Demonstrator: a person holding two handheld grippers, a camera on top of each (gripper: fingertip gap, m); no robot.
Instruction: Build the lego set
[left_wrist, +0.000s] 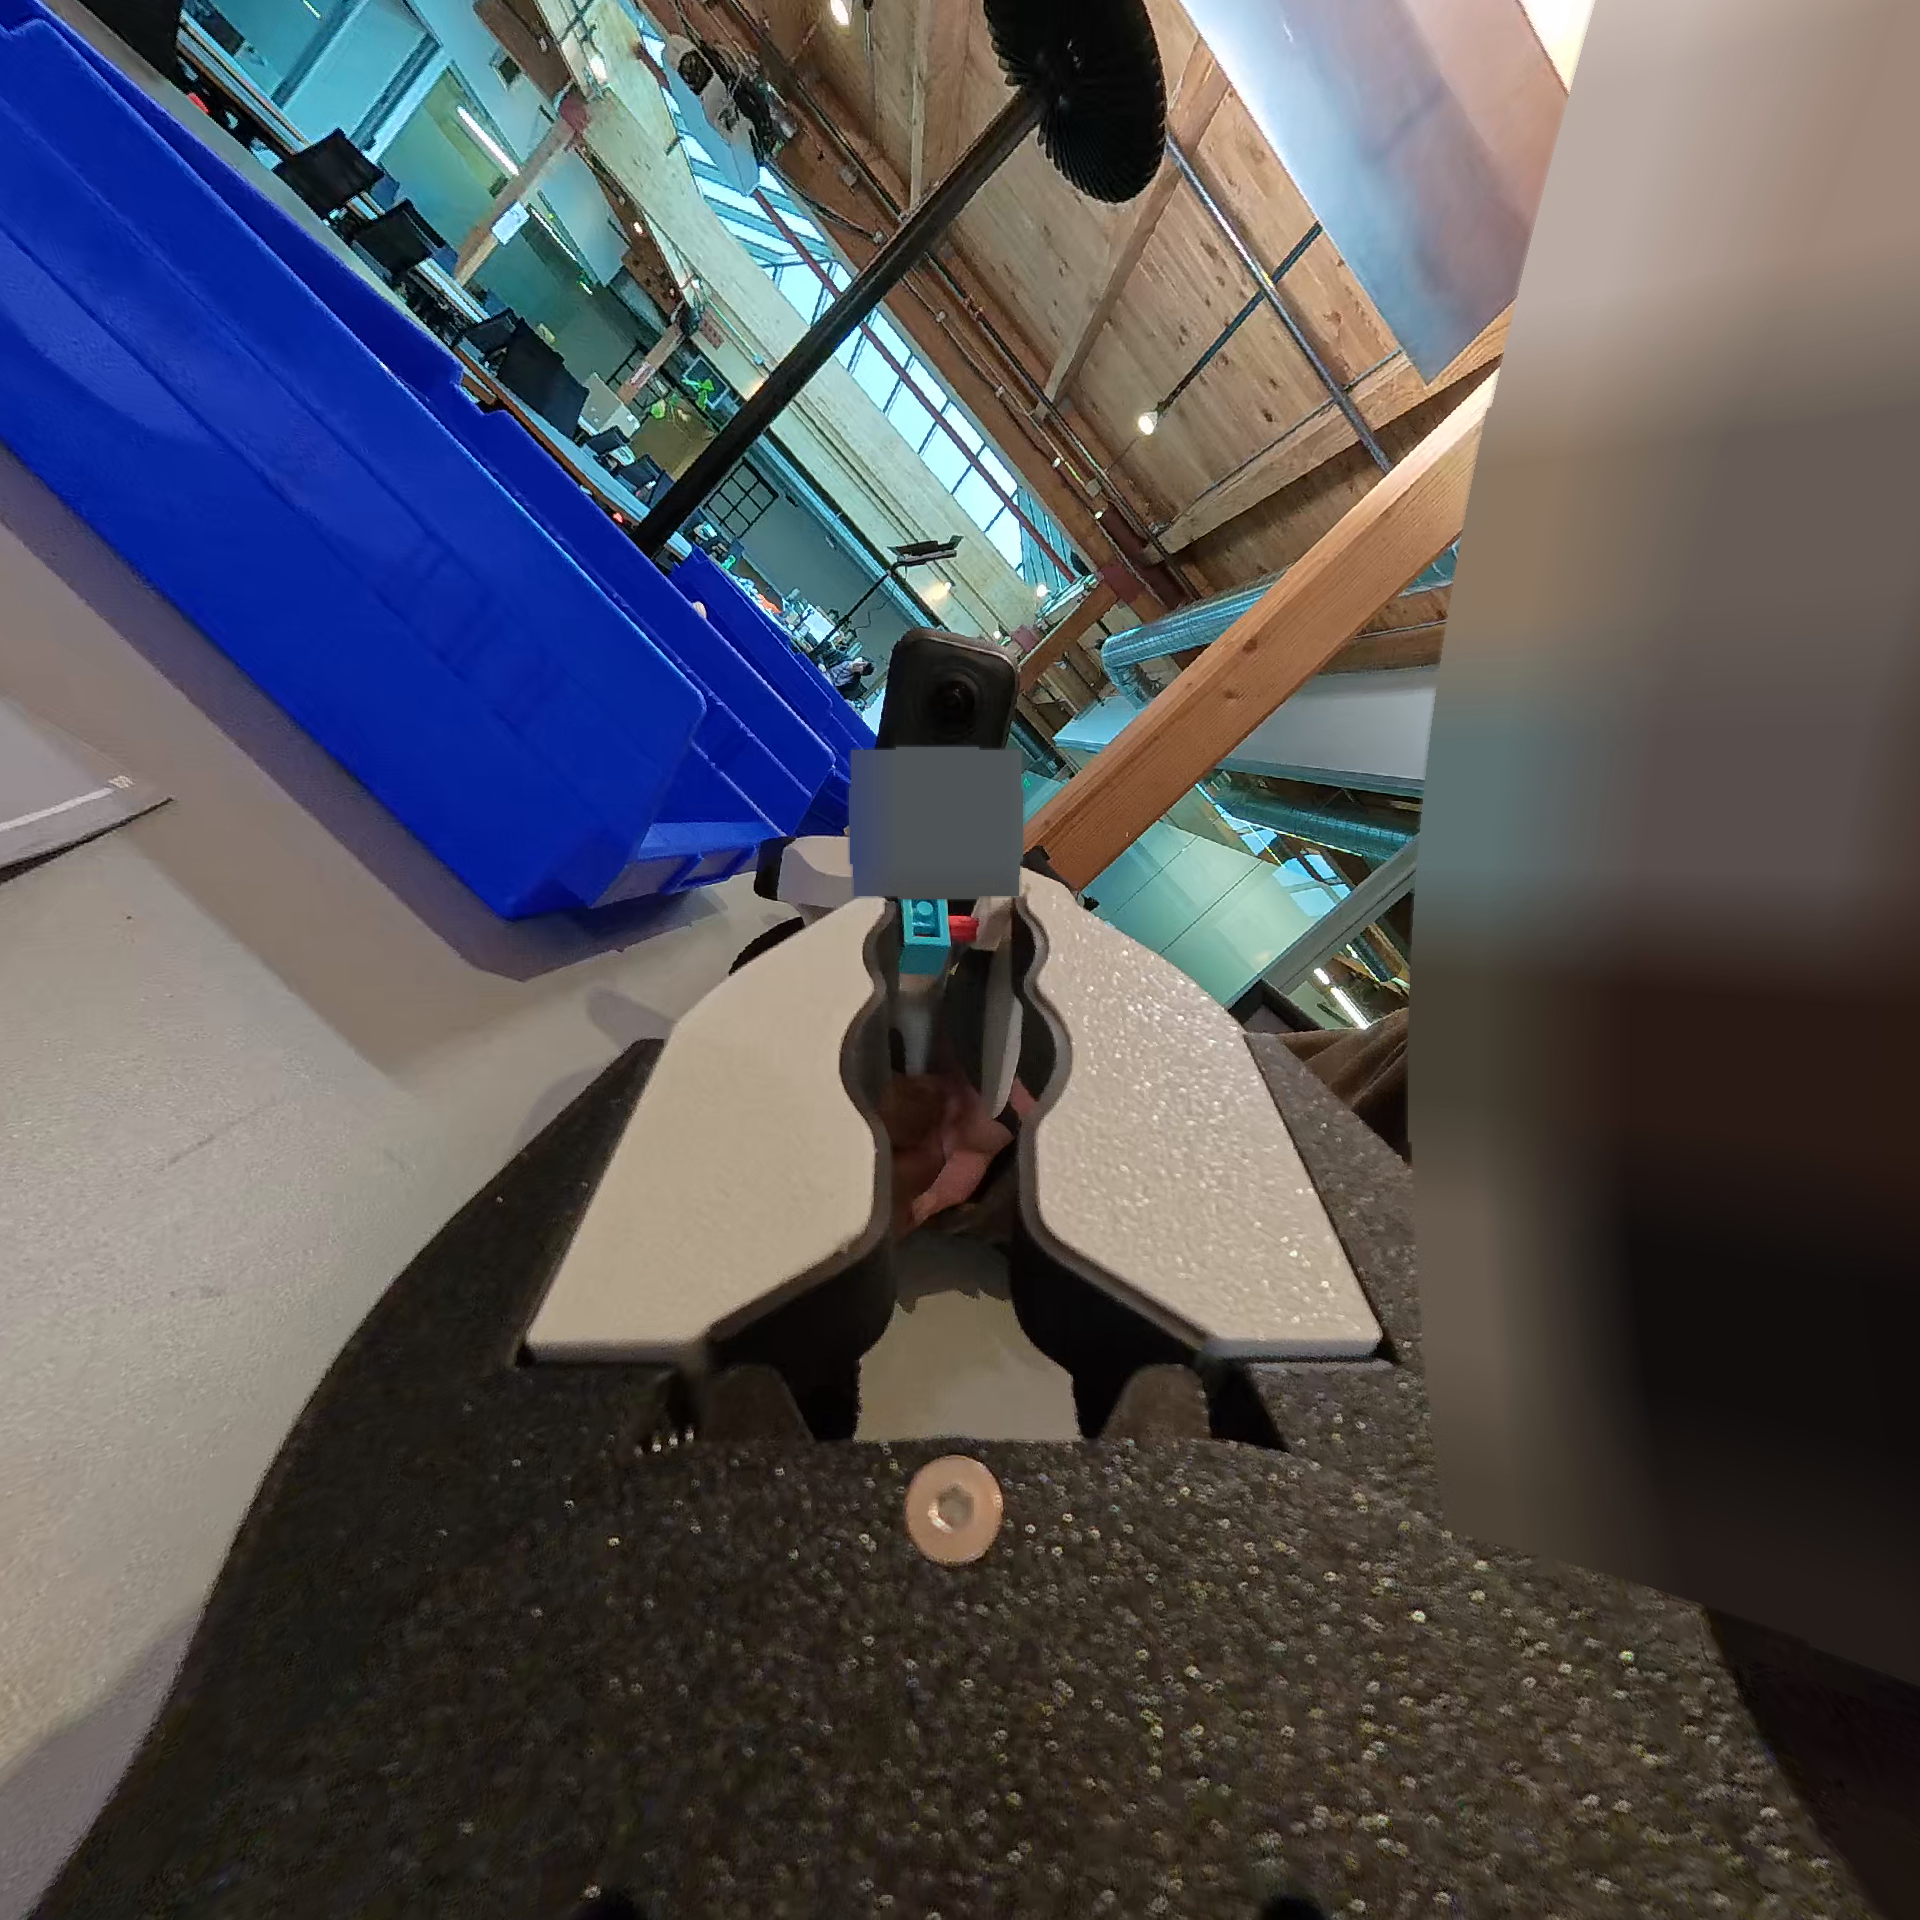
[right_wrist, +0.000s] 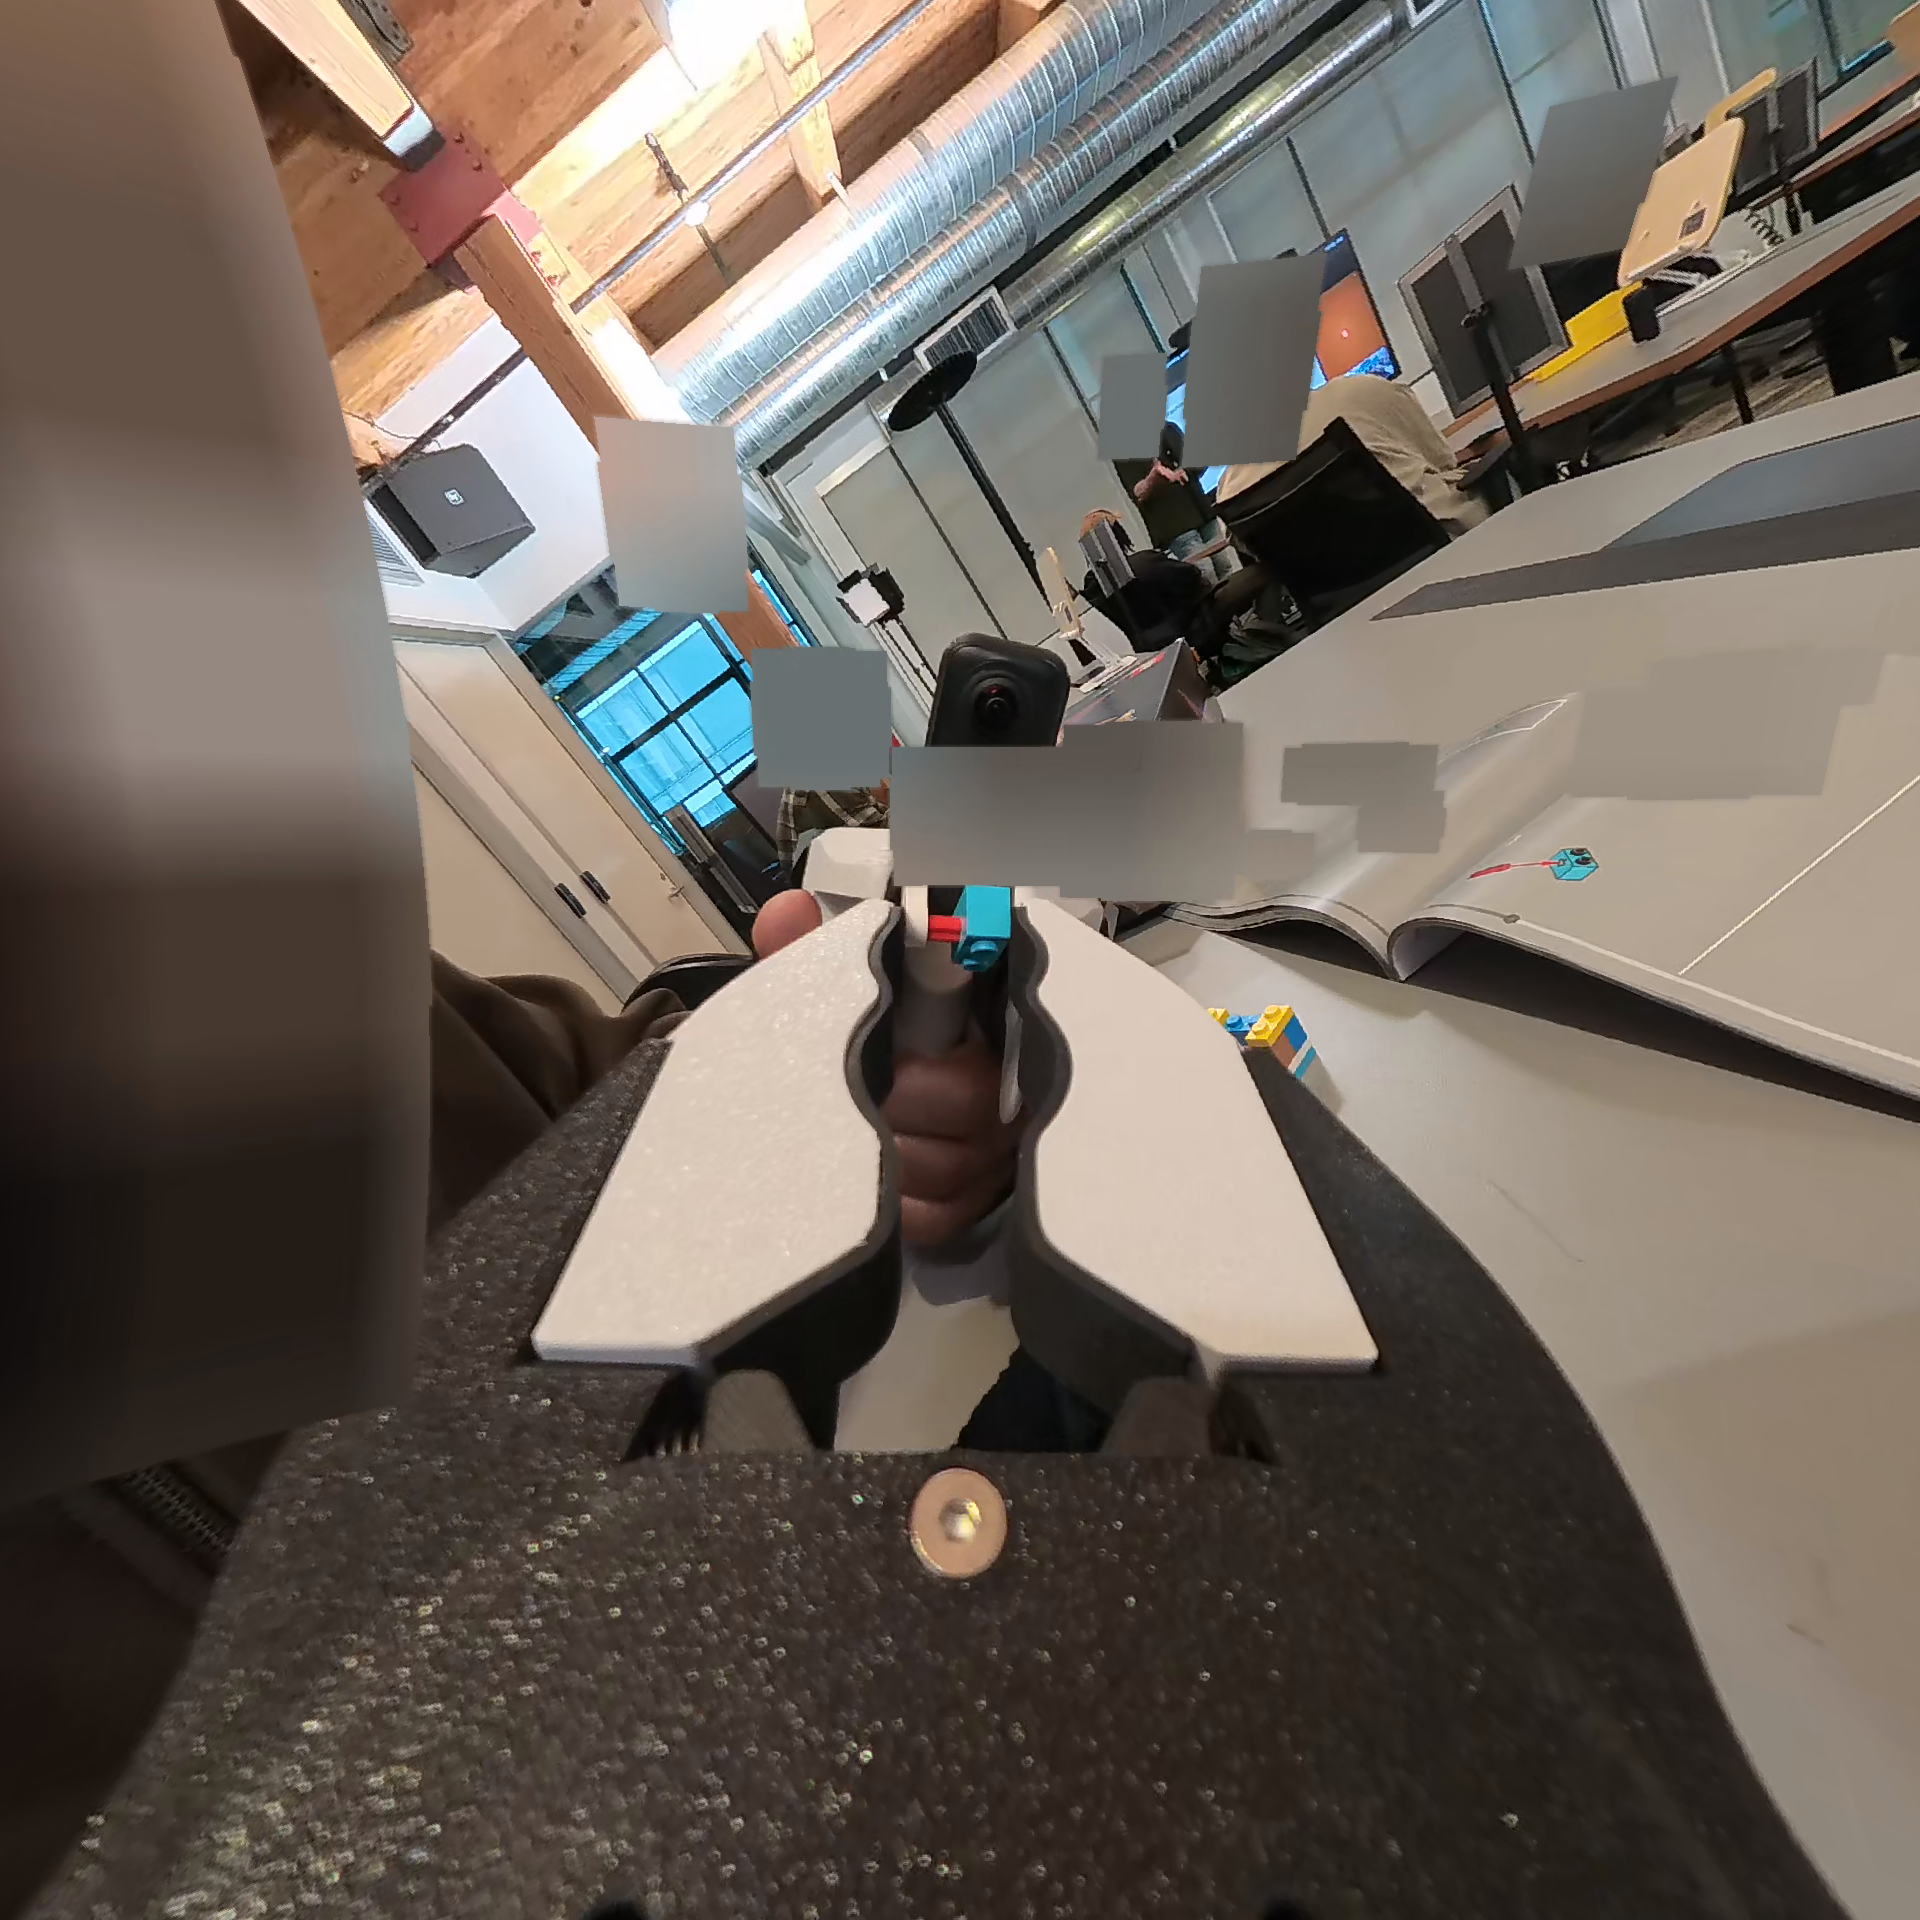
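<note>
left claw | grips teal brick | red pin beside

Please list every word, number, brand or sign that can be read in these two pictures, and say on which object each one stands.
No text can be read with certainty.
Open instruction booklet on the table: a printed drawing shows; any lettering is too small to read.
Black speaker on the wall: a small logo, too small to read.
Grey mat at the table edge: a tiny mark beside a white line, too small to read.

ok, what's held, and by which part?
Teal brick with red pin sits where left tongs and right tongs meet; which grips what cannot be told.
</note>
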